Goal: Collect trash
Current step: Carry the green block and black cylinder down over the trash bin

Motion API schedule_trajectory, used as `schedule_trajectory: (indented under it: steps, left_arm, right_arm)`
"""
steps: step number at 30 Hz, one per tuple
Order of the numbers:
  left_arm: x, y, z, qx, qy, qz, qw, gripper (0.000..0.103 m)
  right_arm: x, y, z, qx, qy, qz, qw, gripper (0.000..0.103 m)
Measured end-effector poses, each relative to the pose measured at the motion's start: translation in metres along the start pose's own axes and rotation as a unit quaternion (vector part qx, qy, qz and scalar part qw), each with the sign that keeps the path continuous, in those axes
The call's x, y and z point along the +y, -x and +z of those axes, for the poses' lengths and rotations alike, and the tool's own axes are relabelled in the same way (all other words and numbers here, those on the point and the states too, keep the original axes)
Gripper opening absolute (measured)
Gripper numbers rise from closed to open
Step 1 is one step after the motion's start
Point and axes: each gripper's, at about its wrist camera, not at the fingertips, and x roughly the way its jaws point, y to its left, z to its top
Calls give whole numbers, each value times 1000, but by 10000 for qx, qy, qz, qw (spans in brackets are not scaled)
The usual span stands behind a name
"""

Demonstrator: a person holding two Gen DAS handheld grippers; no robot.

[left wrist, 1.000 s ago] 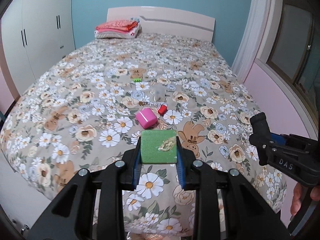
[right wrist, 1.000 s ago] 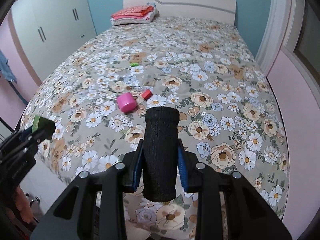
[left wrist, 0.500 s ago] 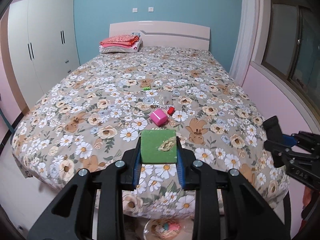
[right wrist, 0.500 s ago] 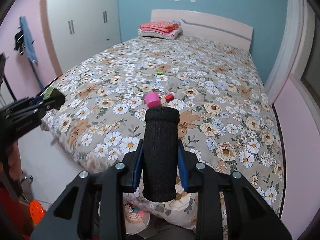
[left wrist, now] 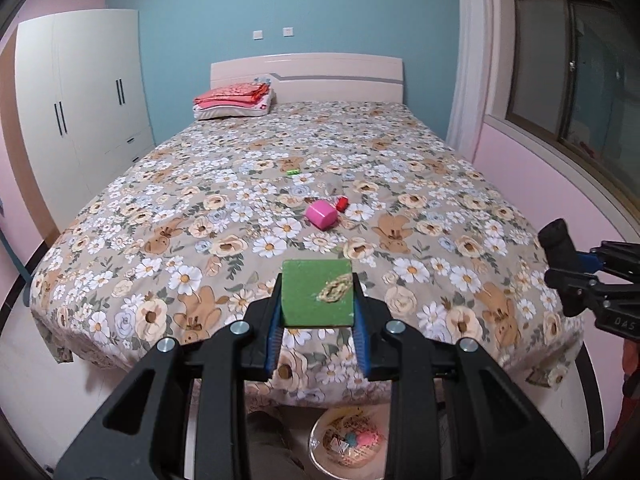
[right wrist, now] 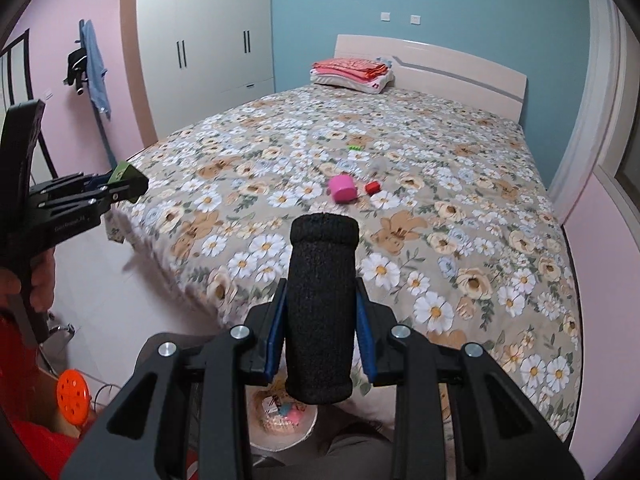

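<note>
Both grippers have pulled back from the bed (left wrist: 224, 184); a bin (left wrist: 352, 436) now shows below its foot edge.
Left gripper (left wrist: 317, 312) is clamped on a green sponge (left wrist: 316, 298); right gripper (right wrist: 320, 320) is clamped on a black foam cylinder (right wrist: 322, 300). A pink cup (left wrist: 321, 215) and red piece (left wrist: 342, 203) lie mid-bed.

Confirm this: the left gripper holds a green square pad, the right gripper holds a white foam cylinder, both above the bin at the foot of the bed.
Wrong colour only: the foam cylinder in the right gripper is black, per the right wrist view. The left gripper does hold the green pad, above the bin.
</note>
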Motion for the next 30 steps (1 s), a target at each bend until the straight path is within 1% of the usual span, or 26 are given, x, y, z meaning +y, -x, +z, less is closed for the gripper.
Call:
schedule_trajectory:
  steps: [2, 5, 9, 11, 15, 20, 23, 25, 30]
  left_arm:
    - [-2, 1, -11, 0, -71, 4, 10000, 30]
    - [-3, -4, -30, 101, -136, -77, 9998, 30]
    - [-2, -17, -58, 341, -155, -255, 9990, 30]
    - [-2, -27, -75, 417, -185, -285, 9986, 30]
    - [-3, -49, -103, 775, -189, -456, 9958, 30]
    - [-2, -67, -131, 971, -159, -481, 9940, 30]
    - [-7, -81, -154, 1185, -238, -548, 9912, 30]
    - [-10, -89, -166, 1308, -222, -631, 9891, 30]
    - [-22, -115, -198, 1575, -324, -633, 9850, 30]
  right_arm:
    - [7, 0, -11, 43, 74, -4, 10000, 33]
    - [19, -4, -28, 116, 198, 2, 9997, 33]
    - [29, -13, -51, 265, 255, 96, 9993, 33]
    - [35, -21, -64, 383, 268, 173, 9988, 33]
    - [47, -45, -90, 692, 340, 347, 9964, 33]
    - [62, -76, -120, 1080, 380, 606, 9916, 33]
    - [70, -91, -136, 1275, 365, 750, 9883, 33]
    - [74, -102, -146, 1337, 342, 739, 9877, 33]
    - [84, -129, -171, 1641, 267, 823, 9826, 33]
